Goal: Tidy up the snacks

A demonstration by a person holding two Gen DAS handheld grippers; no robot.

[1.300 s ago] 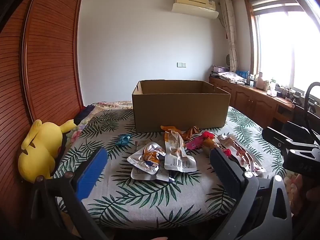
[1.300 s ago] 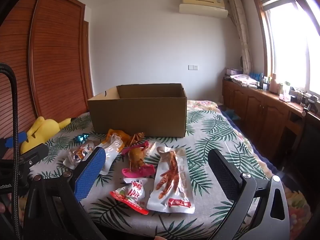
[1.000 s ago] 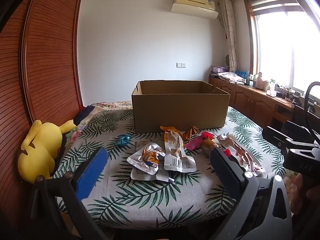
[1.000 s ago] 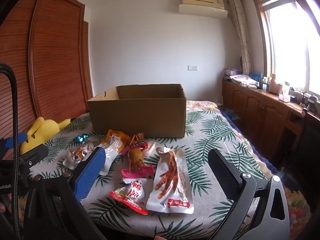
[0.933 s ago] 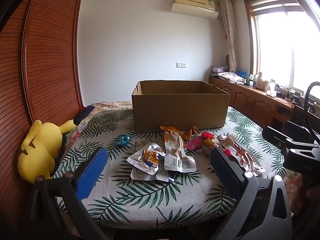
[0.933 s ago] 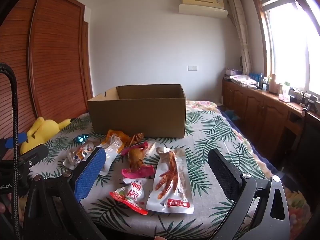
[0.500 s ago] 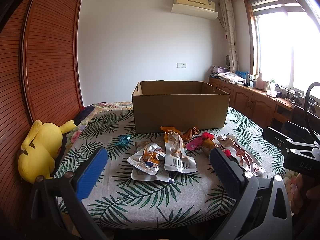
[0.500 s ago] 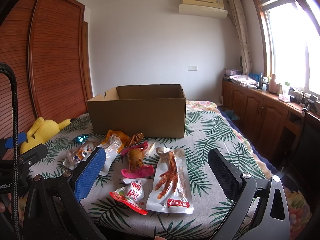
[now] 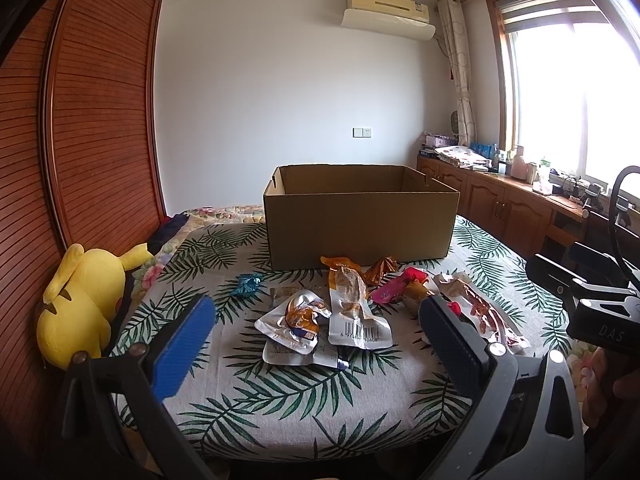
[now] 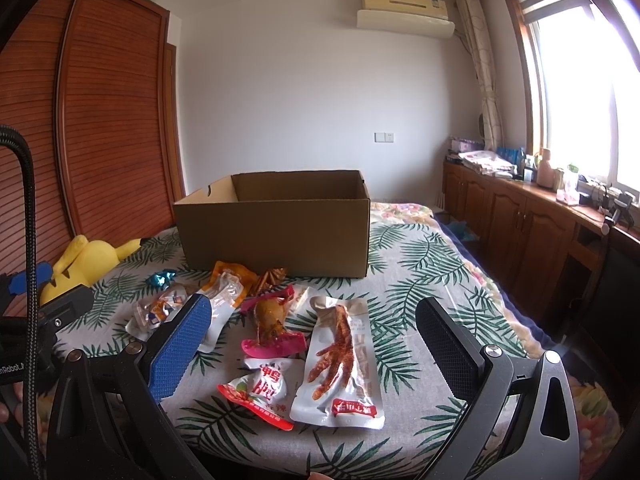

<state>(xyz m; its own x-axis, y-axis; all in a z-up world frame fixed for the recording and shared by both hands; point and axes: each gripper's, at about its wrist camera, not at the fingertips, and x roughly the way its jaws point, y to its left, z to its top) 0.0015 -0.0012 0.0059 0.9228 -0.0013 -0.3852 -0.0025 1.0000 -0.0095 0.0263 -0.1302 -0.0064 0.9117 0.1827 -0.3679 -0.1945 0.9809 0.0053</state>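
Both the left gripper and right gripper hang spread wide and empty over the snack packets mid-frame on the bed before the cardboard box; they look light, floppy, slick, so I'd pinch a flat sealed edge.

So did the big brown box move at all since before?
No. The cardboard box sits at the same spot on the leaf-print cloth, the orange packet right at its front edge as before.

box: matt cardboard | packets: glossy plastic (crinkled) | bedcover: printed cloth
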